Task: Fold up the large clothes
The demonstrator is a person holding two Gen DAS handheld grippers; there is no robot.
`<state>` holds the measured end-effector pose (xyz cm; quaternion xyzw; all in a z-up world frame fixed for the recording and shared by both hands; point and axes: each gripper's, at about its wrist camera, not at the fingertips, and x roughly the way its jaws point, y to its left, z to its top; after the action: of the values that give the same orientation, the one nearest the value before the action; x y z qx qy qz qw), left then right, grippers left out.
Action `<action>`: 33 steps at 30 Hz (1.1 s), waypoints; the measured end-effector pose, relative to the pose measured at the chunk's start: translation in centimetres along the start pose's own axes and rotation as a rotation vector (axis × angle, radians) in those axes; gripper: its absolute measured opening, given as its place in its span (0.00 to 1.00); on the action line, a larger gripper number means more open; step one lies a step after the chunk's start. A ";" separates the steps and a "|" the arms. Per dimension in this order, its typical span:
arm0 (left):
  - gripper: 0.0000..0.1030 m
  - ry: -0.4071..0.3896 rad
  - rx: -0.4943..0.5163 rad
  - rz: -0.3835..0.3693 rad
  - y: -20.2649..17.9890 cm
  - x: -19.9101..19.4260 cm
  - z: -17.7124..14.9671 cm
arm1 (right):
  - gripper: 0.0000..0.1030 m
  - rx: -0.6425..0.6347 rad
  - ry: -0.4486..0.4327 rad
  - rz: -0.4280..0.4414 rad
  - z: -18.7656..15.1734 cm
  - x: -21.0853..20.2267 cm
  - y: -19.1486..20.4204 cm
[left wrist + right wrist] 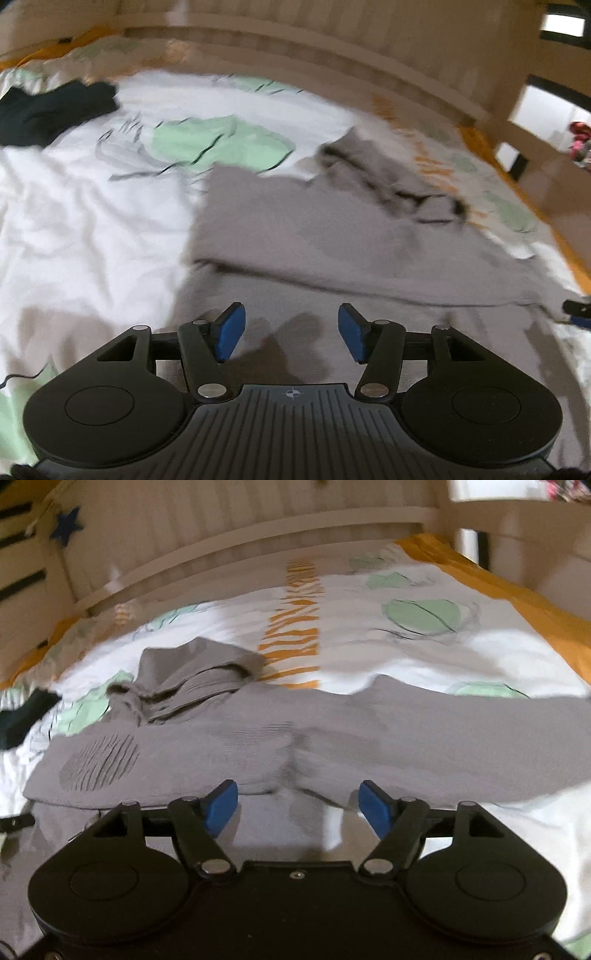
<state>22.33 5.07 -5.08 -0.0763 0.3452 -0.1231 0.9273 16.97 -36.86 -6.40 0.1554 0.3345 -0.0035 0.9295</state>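
Note:
A large grey hooded garment [332, 240] lies spread on the bed, its hood bunched at the far side [391, 177]. It also shows in the right wrist view [295, 738], with the hood [192, 679] at the far left and a sleeve running right. My left gripper [291, 332] is open and empty, just above the garment's near part. My right gripper [299, 808] is open and empty, over the garment's near edge. The tip of the right gripper shows at the far right of the left wrist view [576, 312].
The bed has a white cover [92, 221] with green and orange prints [295, 627]. A dark garment [48, 107] lies at the far left. A wooden slatted bed frame [258, 542] runs along the far side, with an orange edge [517, 590] at the right.

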 end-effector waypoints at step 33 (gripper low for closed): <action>0.57 0.052 0.363 -0.089 -23.0 16.0 0.4 | 0.74 0.386 -0.124 -0.263 1.0 -7.4 -24.2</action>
<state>30.22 -21.44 -9.54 0.0804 0.3375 -0.2262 0.9102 9.15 -60.94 -7.96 0.2846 0.2873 -0.1979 0.8929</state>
